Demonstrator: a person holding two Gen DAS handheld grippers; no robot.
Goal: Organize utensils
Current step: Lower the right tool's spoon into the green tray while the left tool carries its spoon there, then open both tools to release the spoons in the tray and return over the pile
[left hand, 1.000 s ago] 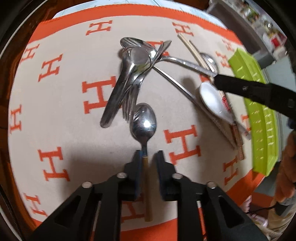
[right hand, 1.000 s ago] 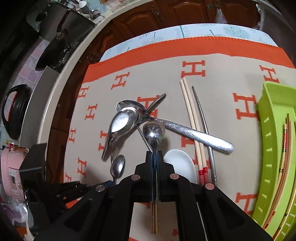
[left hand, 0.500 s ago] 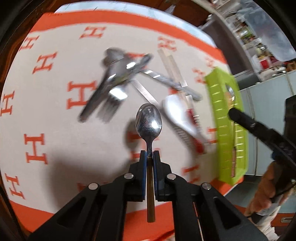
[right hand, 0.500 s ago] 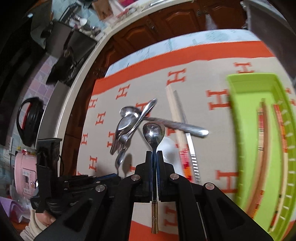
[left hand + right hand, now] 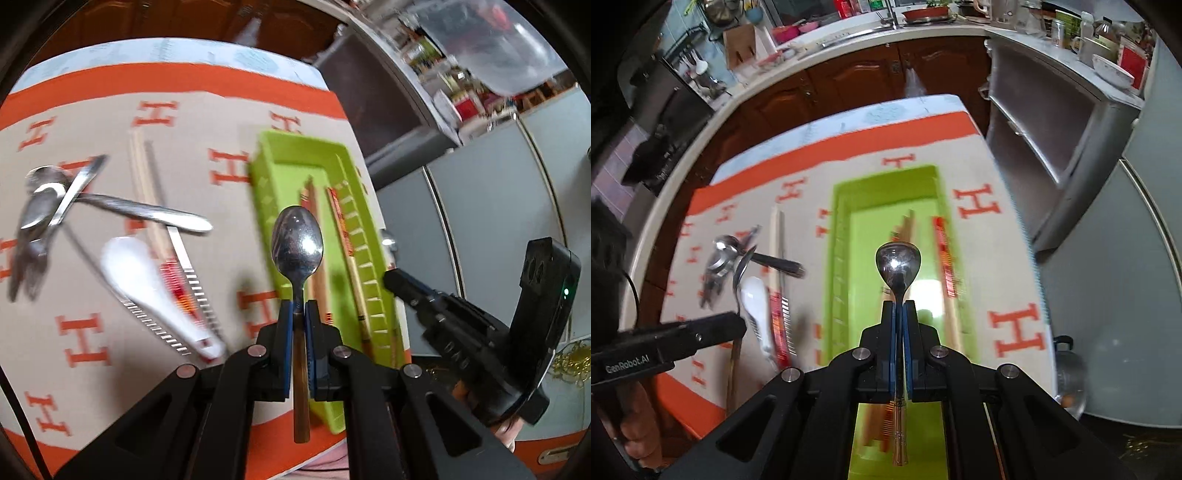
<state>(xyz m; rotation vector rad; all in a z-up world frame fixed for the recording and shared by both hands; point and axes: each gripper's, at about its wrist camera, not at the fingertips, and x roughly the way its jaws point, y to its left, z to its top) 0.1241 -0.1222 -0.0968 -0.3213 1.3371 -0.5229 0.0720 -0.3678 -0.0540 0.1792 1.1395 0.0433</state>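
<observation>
Left wrist view: left gripper (image 5: 298, 314) is clamped on the neck of a small steel teaspoon with a brass-coloured handle (image 5: 297, 247), bowl pointing away from the camera, held in the air over the near left wall of the lime-green plastic utensil tray (image 5: 275, 177). Tray holds wooden chopsticks with red-patterned ends (image 5: 341, 229) lying lengthwise. On the beige cloth with orange H pattern (image 5: 85, 332), left of the tray: white ceramic soup spoon (image 5: 136, 271), a pale chopstick pair (image 5: 142, 173), a pile of steel spoons and forks (image 5: 44, 206), all blurred. Right gripper body is at the right edge, just past the tray.

Right wrist view: right gripper (image 5: 899, 308) is closed tight on a second steel teaspoon with a thin gold-tipped handle (image 5: 897, 264), held directly above the tray interior (image 5: 882, 225), bowl up-frame, not touching the tray. Left gripper (image 5: 738, 325) is at lower left with its spoon above the cloth, beside the white soup spoon (image 5: 755, 299).
</observation>
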